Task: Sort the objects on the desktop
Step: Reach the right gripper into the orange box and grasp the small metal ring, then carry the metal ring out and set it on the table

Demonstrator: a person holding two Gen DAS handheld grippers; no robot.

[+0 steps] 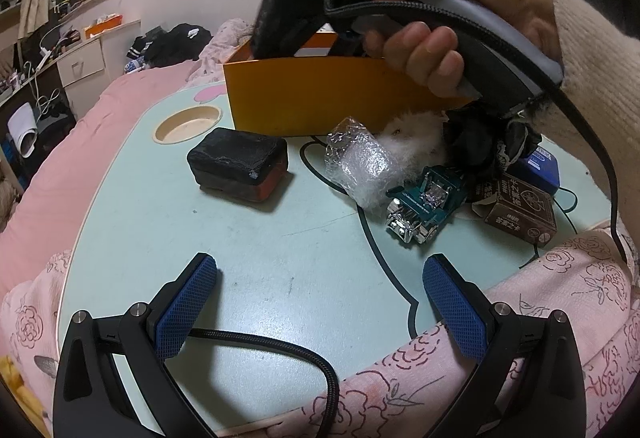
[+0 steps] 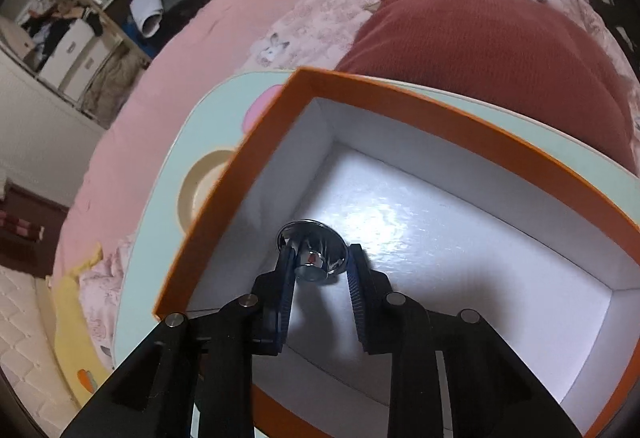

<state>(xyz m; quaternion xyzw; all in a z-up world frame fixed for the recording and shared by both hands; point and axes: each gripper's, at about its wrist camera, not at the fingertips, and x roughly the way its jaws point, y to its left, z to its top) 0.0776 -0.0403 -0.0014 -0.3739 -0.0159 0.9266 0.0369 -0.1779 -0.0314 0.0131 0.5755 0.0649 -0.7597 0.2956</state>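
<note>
The right tool (image 2: 320, 262) points steeply down into the orange box (image 2: 240, 173), its blue pads closed on a small chrome object (image 2: 316, 250) (a shiny disc with a short stem; what it is cannot be told). The object is mirror-bright, its round flange facing the white floor of the box, its stub nipped between the pads; it hangs low inside the box near the wall at 9 o'clock, and whether it touches the floor cannot be told. The box is orange outside, white inside, otherwise bare, and stands on the pale green counter (image 2: 216, 117). In the left wrist view the person's right hand (image 1: 436, 49) grips the tool's handle above the same box (image 1: 320, 97), at 12 o'clock on the counter (image 1: 280, 278). The left tool (image 1: 320, 278) hangs wide open with nothing between its blue pads, low at 6 o'clock. On the counter lie a black and red block (image 1: 240, 165) at 10 o'clock, a crumpled clear wrapper (image 1: 364, 165) at centre, a green and chrome toy car (image 1: 424, 205) beside it, a small brown carton (image 1: 520, 217) at 3 o'clock, and a black cloth (image 1: 488, 145) behind.
</note>
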